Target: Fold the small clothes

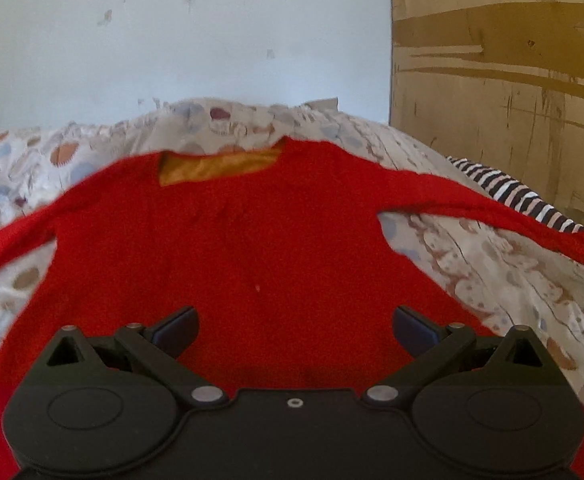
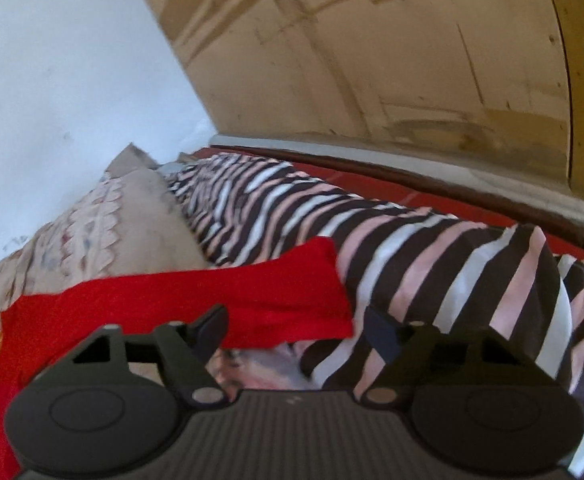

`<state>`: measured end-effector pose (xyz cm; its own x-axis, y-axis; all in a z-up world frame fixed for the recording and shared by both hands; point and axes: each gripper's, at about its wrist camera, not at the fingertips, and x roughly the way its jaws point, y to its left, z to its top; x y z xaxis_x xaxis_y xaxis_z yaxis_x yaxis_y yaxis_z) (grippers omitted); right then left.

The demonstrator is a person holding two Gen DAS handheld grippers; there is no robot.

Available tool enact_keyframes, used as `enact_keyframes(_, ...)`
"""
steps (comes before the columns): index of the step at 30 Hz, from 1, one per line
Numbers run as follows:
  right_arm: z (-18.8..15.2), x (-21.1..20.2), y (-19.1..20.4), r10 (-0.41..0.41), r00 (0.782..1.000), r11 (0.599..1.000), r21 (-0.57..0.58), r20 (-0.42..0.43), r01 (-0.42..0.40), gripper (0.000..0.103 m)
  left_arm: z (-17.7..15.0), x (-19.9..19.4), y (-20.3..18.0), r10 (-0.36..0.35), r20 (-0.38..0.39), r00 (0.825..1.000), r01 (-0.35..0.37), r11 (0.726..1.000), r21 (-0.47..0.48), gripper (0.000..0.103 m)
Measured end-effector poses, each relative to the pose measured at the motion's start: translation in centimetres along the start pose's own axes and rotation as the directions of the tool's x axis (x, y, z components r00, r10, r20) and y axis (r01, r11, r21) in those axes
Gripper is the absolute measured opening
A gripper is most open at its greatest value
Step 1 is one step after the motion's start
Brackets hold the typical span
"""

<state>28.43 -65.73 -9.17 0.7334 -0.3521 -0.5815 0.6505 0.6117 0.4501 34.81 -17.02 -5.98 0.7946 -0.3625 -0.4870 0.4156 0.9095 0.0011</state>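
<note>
A small red long-sleeved top [image 1: 252, 240] lies spread flat on a patterned bed cover [image 1: 492, 280], neck opening with a yellow lining [image 1: 216, 166] at the far side, both sleeves stretched out sideways. My left gripper [image 1: 294, 330] hovers over the top's lower body, its jaws wide apart with only cloth beneath them. In the right wrist view the end of the red sleeve [image 2: 276, 300] lies across the edge of a striped cloth [image 2: 432, 256]. My right gripper [image 2: 298, 332] stands open just above that sleeve end, nothing pressed between its fingers.
The black, white and pink striped cloth [image 1: 520, 196] lies along the bed's right side. Beyond it are a red strip [image 2: 412, 196] and a tall brown cardboard-like panel [image 1: 500, 60]. A pale wall [image 1: 172, 40] stands behind the bed.
</note>
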Motion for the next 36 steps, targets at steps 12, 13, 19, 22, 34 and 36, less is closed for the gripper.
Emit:
enact_keyframes(12,2.0,1.9,1.0,-0.083,0.996,0.996,0.023,0.033,0.082,0.004,-1.7,0.0,-1.2,0.02,-0.032,0.999,-0.018,0.997,0.073,0.102)
enact_keyframes(13,2.5,1.5,1.1,-0.074,0.996,0.997,0.025,0.047,0.073,0.001,-1.5,-0.1,-1.1,0.011,-0.034,0.999,-0.009,0.998,0.067,0.102)
enact_keyframes(19,6.0,-1.7,3.9,-0.005,0.995,0.999,-0.048,0.101,0.01,0.001,0.5,-0.9,0.5,0.071,-0.046,0.996,-0.069,0.997,0.032,0.102)
enact_keyframes(22,7.9,-3.1,6.1,0.031,0.991,0.995,-0.095,0.128,-0.018,0.001,1.7,-1.4,1.4,0.116,-0.035,0.993,-0.115,0.993,0.031,0.102)
enact_keyframes(34,9.3,-6.3,20.0,0.216,0.969,0.932,-0.321,0.121,-0.168,0.001,6.5,-3.9,6.0,0.194,-0.012,0.981,-0.194,0.978,-0.078,0.102)
enact_keyframes(36,8.7,-6.5,23.2,0.259,0.96,0.907,-0.37,0.106,-0.204,0.001,6.6,-4.3,7.7,0.183,-0.023,0.983,-0.184,0.973,-0.137,0.102)
